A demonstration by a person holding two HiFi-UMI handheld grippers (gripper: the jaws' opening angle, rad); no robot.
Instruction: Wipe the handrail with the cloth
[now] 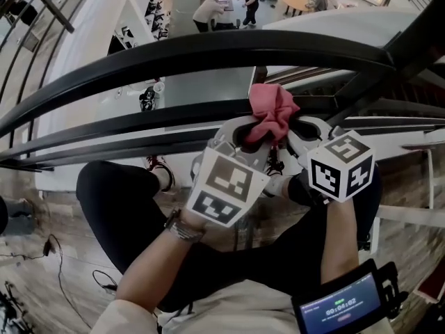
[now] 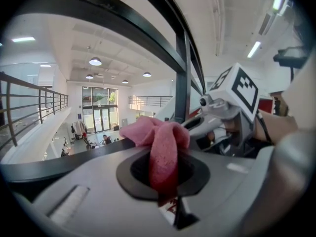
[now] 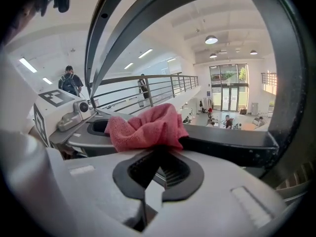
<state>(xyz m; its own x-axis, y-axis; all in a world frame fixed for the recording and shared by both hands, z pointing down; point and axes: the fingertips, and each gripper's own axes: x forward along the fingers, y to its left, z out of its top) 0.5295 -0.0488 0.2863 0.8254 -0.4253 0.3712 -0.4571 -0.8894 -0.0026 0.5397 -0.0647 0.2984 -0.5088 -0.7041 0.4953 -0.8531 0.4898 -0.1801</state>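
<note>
Left claw clamps the cloth (right claw closed alongside).

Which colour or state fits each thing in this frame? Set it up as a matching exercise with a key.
Things:
1. cloth
2. handrail
3. left tool
4. wrist screen

Matches:
a. black and curved
b. lit, showing digits
c. pink and bunched
d. shut on the cloth

Pairs: 1-c; 2-a; 3-d; 4-b
</note>
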